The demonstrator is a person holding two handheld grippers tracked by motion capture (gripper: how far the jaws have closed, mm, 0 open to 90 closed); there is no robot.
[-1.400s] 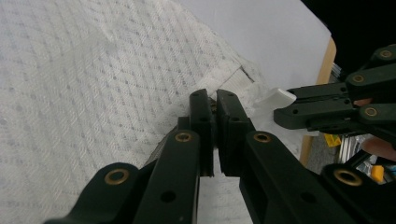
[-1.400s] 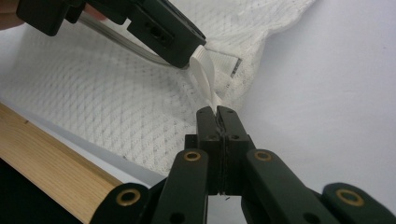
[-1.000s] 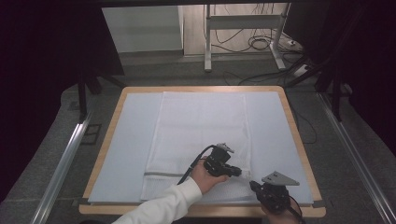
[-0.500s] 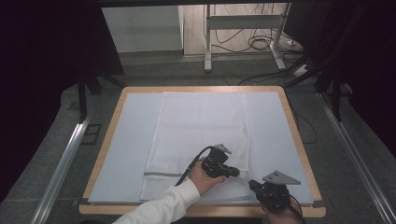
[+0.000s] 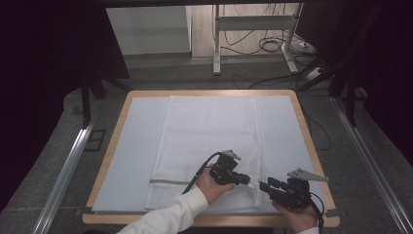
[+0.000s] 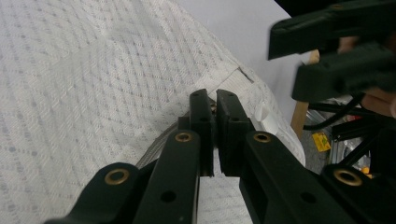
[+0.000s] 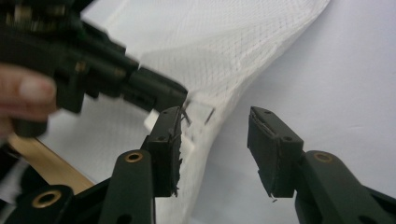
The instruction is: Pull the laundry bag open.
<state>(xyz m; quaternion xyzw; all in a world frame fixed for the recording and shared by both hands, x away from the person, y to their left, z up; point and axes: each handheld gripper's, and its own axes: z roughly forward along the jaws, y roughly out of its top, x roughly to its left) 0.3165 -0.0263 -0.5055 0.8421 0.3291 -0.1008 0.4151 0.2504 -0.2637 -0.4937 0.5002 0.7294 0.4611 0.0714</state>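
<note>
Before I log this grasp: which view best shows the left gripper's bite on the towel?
The left gripper view: the left gripper has its jaws shut on a raised towel fold. The right gripper view shows it blurred from the side; the high view shows it tiny.

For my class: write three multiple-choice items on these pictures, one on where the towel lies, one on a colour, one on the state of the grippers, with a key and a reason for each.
1. Where does the towel lie?
A. Spread flat on the pale sheet on the table
B. Rolled up at the far edge
C. On the floor

2. What colour is the stripe across the towel near the person's end?
A. Red
B. Grey
C. Green

3. How do the grippers stand?
A. Both open
B. Both shut
C. Left gripper shut at the towel's near corner, right gripper open

Key:
1 A, the high view shows it flat along the middle of the sheet.
2 B, a grey band crosses it there.
3 C, the left gripper view shows jaws together at the hem; the right gripper view shows a wide gap.
</note>
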